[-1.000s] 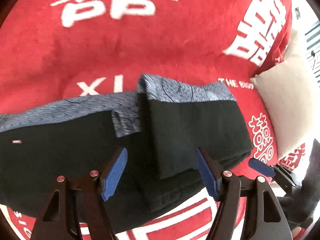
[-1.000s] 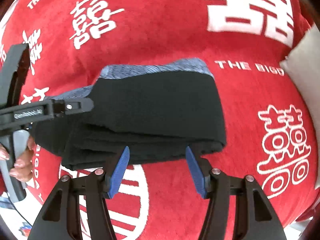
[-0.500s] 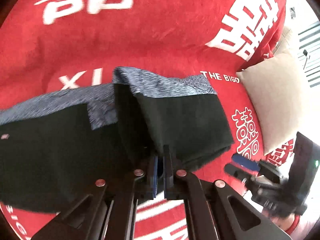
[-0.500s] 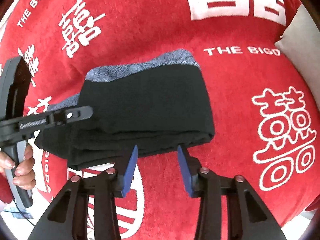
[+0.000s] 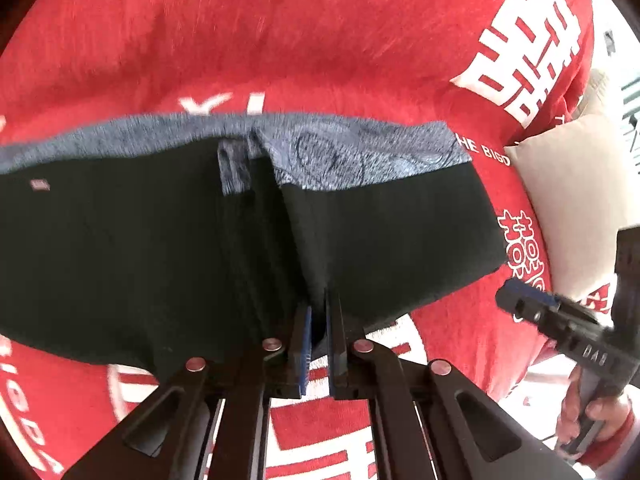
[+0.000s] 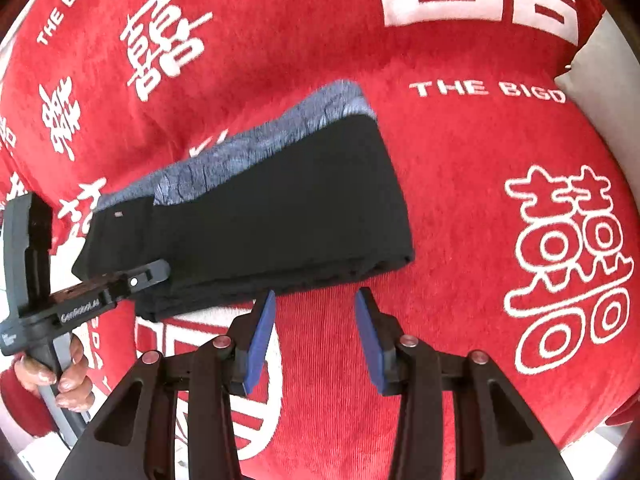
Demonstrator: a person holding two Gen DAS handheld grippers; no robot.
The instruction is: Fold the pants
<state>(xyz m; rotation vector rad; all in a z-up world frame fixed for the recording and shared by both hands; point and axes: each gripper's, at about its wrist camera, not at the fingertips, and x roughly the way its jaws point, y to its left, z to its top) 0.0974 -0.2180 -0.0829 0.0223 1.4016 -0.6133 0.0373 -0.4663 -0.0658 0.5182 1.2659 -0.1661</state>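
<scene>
Black pants (image 5: 400,232) with a blue-grey band along the far edge lie folded on the red blanket (image 5: 320,60). My left gripper (image 5: 318,312) pinches the near edge of a fold in the black cloth. Its jaws are nearly together and are just starting to open, with the fabric still between the pads. The right wrist view shows the pants (image 6: 280,208) and the left gripper (image 6: 158,274) at their left part. My right gripper (image 6: 316,294) hangs open just in front of the pants' near edge, nothing between its fingers. It also shows in the left wrist view, right gripper (image 5: 520,296).
The red blanket (image 6: 460,200) with white characters covers the whole surface. A beige cushion (image 5: 572,200) lies at the right, and the cushion (image 6: 600,92) shows again at the far right. A person's hand (image 6: 68,376) grips the left handle.
My left gripper went from open to shut on the pants' near edge and shifted sideways, drawing the fold with it. The right gripper narrowed a little and stays off the cloth.
</scene>
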